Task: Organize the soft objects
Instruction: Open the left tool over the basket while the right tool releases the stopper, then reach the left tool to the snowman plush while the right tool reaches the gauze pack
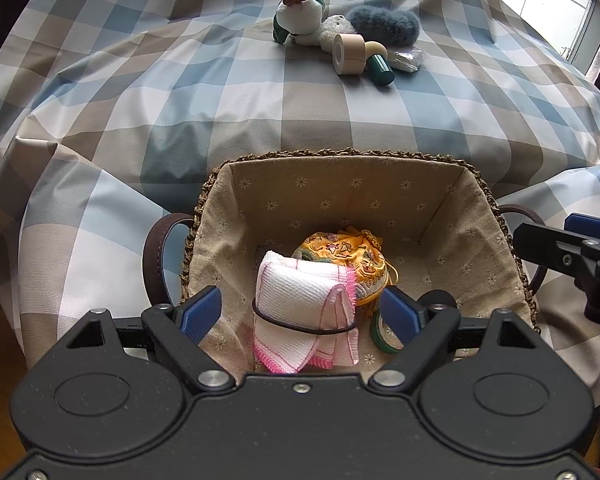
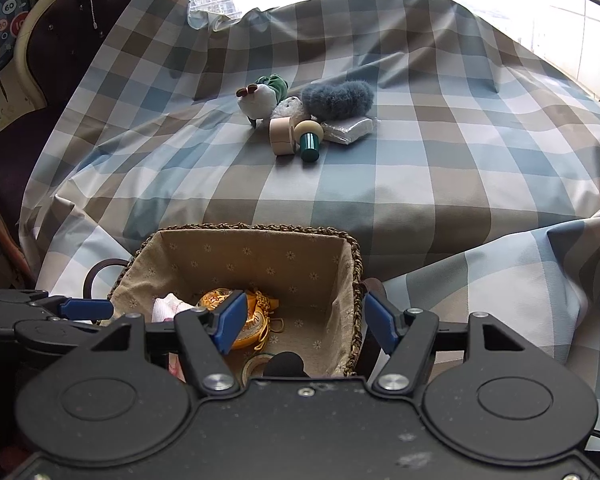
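Observation:
A woven basket with a beige lining stands at the near edge of the checked cloth. In it lie a white and pink towel roll bound by a black band, a yellow embroidered pouch and a green tape ring. My left gripper hangs open over the towel roll, its blue pads clear of it on both sides. My right gripper is open astride the basket's right wall, one finger inside by the pouch. Far back lie a white and green plush and a grey fluffy toy.
Beside the plush toys lie a small white fluffy toy, a beige tape roll, a green peg with a cream cap and a clear packet. A dark chair stands at the left, and windows lie behind the bed.

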